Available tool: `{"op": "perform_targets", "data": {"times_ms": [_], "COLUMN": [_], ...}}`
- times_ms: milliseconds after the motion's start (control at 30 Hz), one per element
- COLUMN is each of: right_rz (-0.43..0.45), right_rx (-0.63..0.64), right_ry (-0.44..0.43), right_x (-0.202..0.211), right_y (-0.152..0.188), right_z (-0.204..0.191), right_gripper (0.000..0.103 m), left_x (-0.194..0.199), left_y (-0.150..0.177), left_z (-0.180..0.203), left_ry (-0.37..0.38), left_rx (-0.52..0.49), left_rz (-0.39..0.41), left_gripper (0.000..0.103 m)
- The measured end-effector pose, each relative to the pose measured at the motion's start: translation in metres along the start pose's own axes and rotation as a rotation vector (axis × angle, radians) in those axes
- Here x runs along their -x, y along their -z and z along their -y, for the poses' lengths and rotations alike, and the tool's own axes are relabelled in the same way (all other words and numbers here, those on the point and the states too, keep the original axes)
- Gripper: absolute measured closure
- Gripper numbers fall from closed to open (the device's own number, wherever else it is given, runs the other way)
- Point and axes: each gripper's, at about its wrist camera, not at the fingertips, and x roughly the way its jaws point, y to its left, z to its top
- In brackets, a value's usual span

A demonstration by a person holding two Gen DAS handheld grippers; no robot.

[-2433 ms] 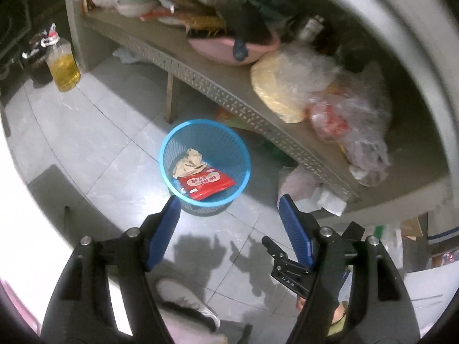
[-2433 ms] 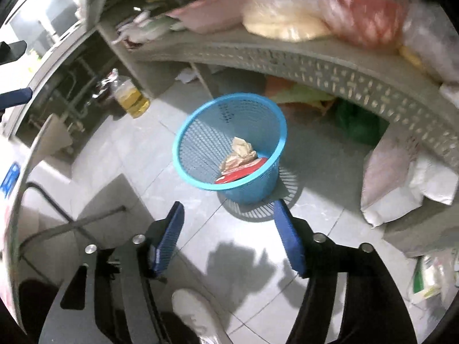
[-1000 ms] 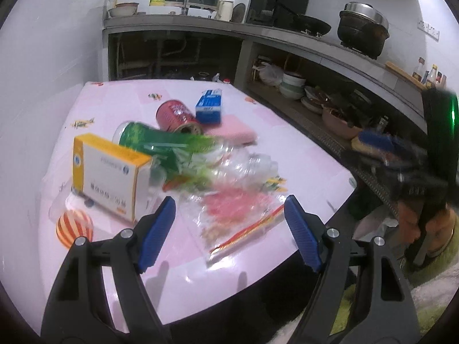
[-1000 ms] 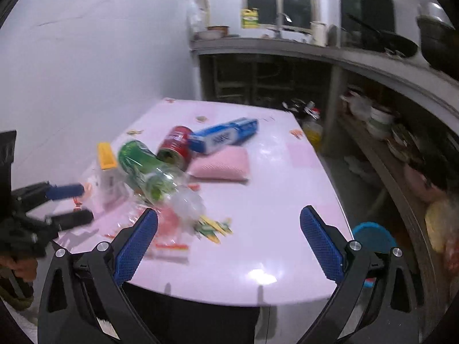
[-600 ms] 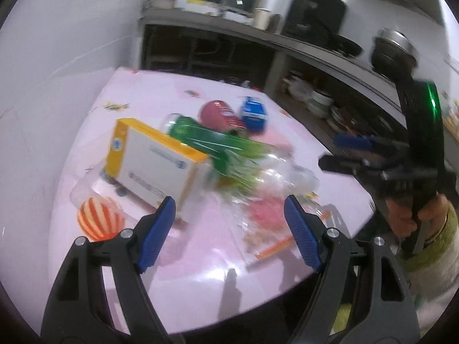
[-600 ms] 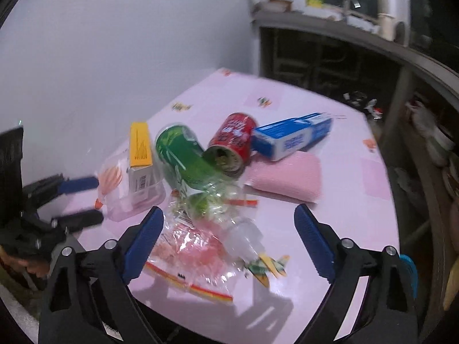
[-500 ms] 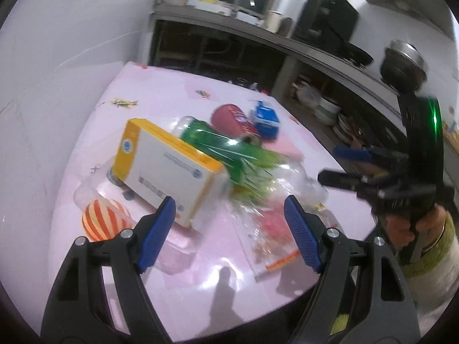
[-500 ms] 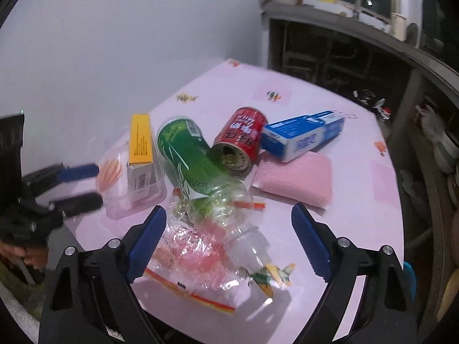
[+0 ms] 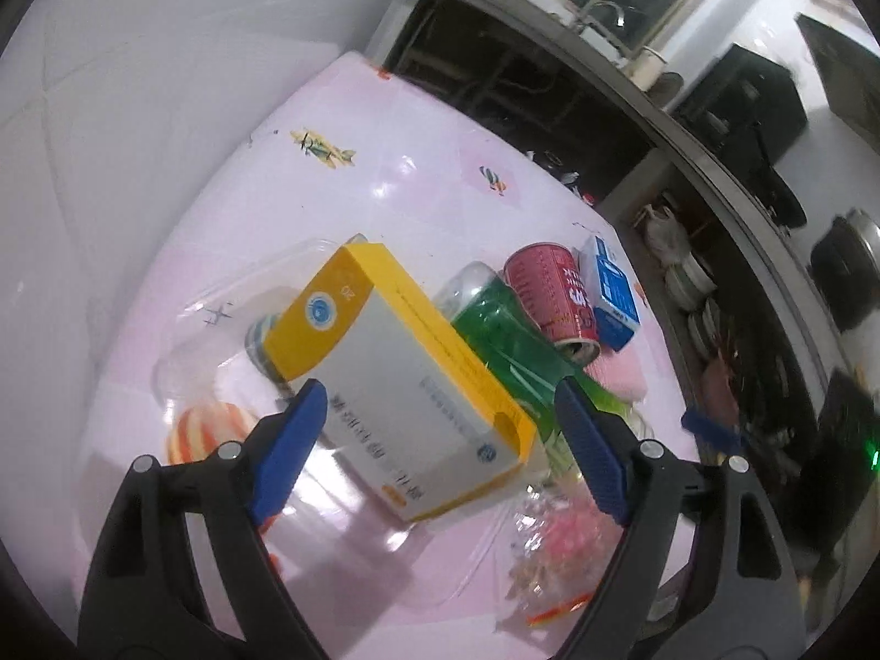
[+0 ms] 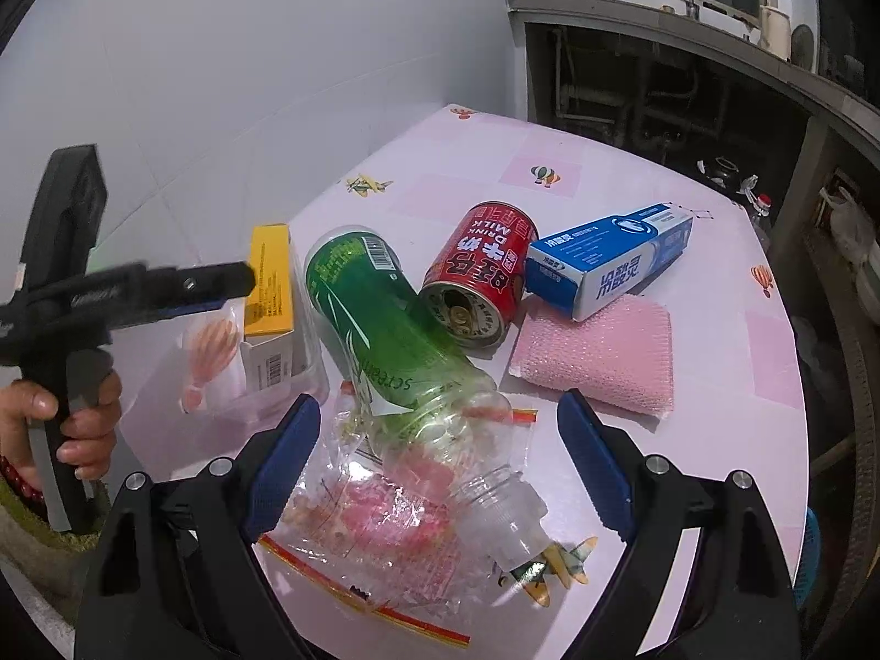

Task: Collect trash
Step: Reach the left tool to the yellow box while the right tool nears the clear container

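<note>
left gripper (image 9: 434,440): we've got the jaws spread wide, and they've just been opening a bit more. The yellow-and-white box (image 9: 396,385) sits between the blue pads but nothing's pinching it yet.

right gripper (image 10: 440,462): also spread wide after closing in slightly, hanging over the near end of the green plastic bottle (image 10: 385,341). No pad pressing on it.

the box: lies tilted inside a clear plastic tray (image 9: 220,341) on the left of the pink table (image 10: 632,132), with an orange-striped wrapper (image 9: 209,429) by the near-left pad.

the bottle: on its side, open neck pointing near, resting on a clear zip bag (image 10: 379,528) with pink stuff in it.

rest of the pile: red milk can (image 10: 478,269) touching the bottle's far-right side, blue toothpaste box (image 10: 605,258) just right of the can, pink sponge pad (image 10: 599,352) near that.

in the way: bottle and box are crammed right beside each other, so we're working a tight spot.

our left hand (image 10: 71,412): visible at the left edge of the right view, wrapped round the grip.
</note>
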Motion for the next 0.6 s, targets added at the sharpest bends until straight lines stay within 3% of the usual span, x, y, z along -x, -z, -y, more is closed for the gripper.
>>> {"op": "perform_targets", "data": {"times_ms": [100, 267, 467, 600], "right_rz": [0.009, 0.03, 0.053, 0.07], "right_rx": [-0.013, -0.047, -0.07, -0.067], "right_ry": [-0.011, -0.023, -0.03, -0.031], "right_x": [-0.001, 0.005, 0.009, 0.014], "right_y": [0.002, 0.008, 0.012, 0.014], "right_z": [0.006, 0.016, 0.022, 0.023], "right_gripper": [0.017, 0.017, 0.017, 0.017], "left_x": [-0.013, -0.032, -0.036, -0.03], "left_y": [-0.003, 0.0, -0.003, -0.002], "left_z": [0.009, 0.02, 0.018, 0.01], "left_ry": [-0.039, -0.178, -0.199, -0.16], "left_rx": [-0.019, -0.087, -0.08, -0.062], "left_rz": [-0.007, -0.016, -0.019, -0.017], "left_gripper": [0.022, 0.022, 0.021, 0.024]}}
